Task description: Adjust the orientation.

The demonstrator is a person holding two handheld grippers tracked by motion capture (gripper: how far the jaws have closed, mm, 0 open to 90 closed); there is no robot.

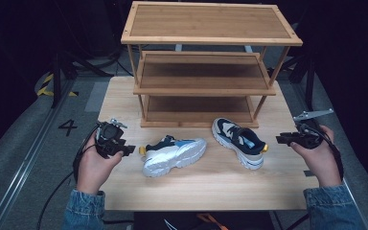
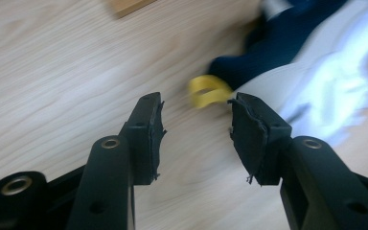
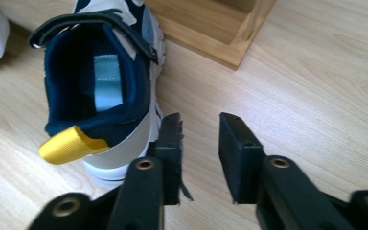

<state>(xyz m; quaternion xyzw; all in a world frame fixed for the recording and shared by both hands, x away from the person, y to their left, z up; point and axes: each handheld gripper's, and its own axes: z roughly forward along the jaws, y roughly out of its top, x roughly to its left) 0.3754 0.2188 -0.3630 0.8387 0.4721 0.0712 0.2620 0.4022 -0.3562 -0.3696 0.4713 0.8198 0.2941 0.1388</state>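
Two navy, white and cream sneakers lie on the wooden table (image 1: 201, 191) in front of a shoe rack (image 1: 206, 72). The left sneaker (image 1: 175, 154) is tipped on its side, sole toward me. My left gripper (image 1: 128, 149) points at its heel from the left. In the left gripper view that gripper (image 2: 196, 120) is open and holds nothing, with the yellow heel loop (image 2: 210, 91) just past its tips. The right sneaker (image 1: 239, 141) stands upright. My right gripper (image 1: 280, 139) sits just right of its heel. In the right gripper view it (image 3: 200, 124) is open over bare table, beside the sneaker (image 3: 100, 81) and its yellow tab (image 3: 69, 143).
The bamboo rack has three shelves, and its lowest one (image 1: 199, 109) lies just behind the shoes. A corner of the rack's base (image 3: 220, 33) is close ahead in the right gripper view. Dark floor with a painted number (image 1: 68, 127) surrounds the table.
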